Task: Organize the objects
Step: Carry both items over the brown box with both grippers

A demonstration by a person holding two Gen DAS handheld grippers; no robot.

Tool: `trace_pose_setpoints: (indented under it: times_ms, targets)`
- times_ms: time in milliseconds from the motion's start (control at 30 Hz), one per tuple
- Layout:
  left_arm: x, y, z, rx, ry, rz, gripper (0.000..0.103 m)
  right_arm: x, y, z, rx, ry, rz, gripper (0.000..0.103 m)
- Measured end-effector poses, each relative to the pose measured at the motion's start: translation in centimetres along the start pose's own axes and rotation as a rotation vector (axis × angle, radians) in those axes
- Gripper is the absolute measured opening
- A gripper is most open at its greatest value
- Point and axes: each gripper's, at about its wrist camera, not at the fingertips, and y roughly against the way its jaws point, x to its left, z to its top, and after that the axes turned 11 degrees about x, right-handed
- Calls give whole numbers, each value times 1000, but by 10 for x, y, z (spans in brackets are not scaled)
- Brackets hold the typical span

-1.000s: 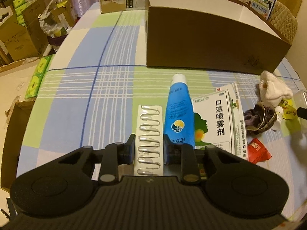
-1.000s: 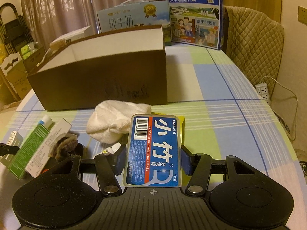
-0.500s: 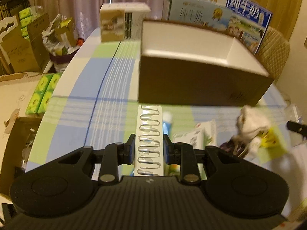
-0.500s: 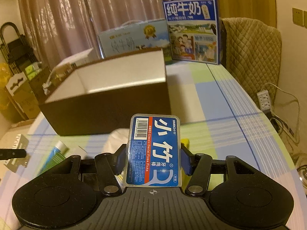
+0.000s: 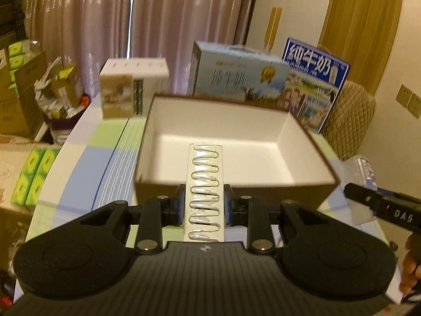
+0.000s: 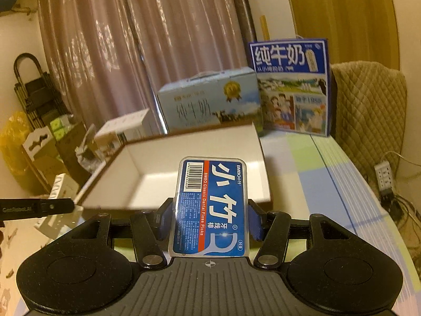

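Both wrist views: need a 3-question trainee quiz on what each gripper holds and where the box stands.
1. True or false: the left gripper holds a white blister strip.
2. What do the right gripper's jaws clamp? A) tube B) floss pick case C) cloth
3. Fill in: the brown box ahead has a ___ interior with nothing visible inside.

Key: 1 true; 2 B; 3 white
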Motion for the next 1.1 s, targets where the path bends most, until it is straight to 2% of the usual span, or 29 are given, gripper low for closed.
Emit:
trace_pose_setpoints:
  times_ms: [267, 467, 667, 967, 1100]
  targets:
    - [-19, -22, 50, -49, 24, -25, 24, 8, -29, 41, -40, -34, 29, 53]
    - [-24, -46, 73, -30, 55, -38, 24, 8, -56, 64, -41, -83, 42, 53]
    - [-25, -75, 83, 7, 67, -28, 24, 0, -83, 71, -10, -121, 41, 53]
    - [-20, -121, 79, 89, 73, 3, 24, -10, -127, 62, 88, -142, 5, 53]
    - [-16, -133, 81, 101, 74, 17, 24, -9, -138, 61, 106, -137, -8, 53]
